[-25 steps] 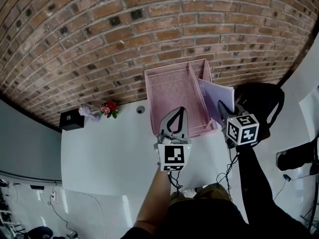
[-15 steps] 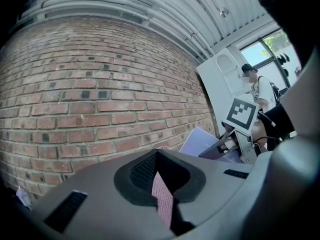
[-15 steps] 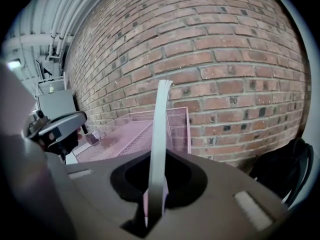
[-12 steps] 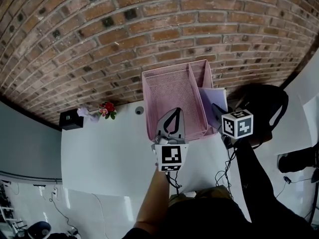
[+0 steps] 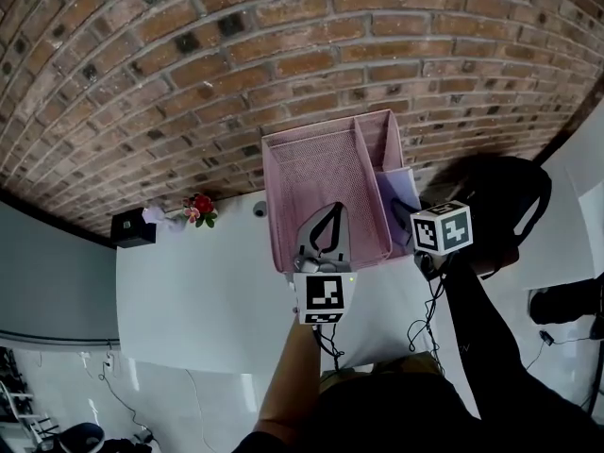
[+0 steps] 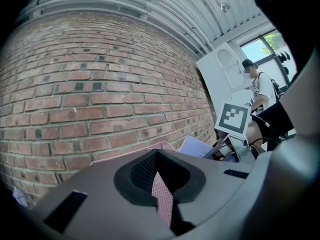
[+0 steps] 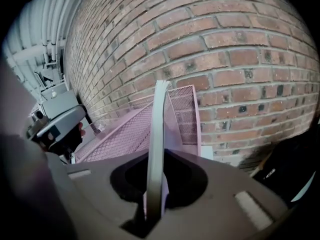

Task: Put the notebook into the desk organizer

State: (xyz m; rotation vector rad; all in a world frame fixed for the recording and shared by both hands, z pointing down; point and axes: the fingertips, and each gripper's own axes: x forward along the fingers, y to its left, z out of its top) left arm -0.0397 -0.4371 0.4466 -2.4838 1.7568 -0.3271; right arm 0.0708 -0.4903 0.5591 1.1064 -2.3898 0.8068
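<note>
A pink mesh desk organizer (image 5: 326, 128) stands on the white table (image 5: 208, 291) against the brick wall. My left gripper (image 5: 324, 242) is shut on its front wall; pink mesh (image 6: 161, 196) shows pinched between the jaws. My right gripper (image 5: 416, 217) is shut on a lavender notebook (image 5: 398, 191), held on edge at the organizer's narrow right compartment. In the right gripper view the notebook's edge (image 7: 157, 144) rises from the jaws, with the organizer (image 7: 177, 109) right behind it. The notebook's lower part is hidden by the gripper.
A small flower pot (image 5: 201, 206), a black box (image 5: 132, 226) and a small round object (image 5: 259, 209) sit at the table's back left. A black bag (image 5: 500, 192) lies right of the organizer. A person (image 6: 257, 84) stands far off by a window.
My right gripper has come down and to the left with the notebook, which now shows less above the organizer's right side. My left gripper keeps its hold on the front wall.
</note>
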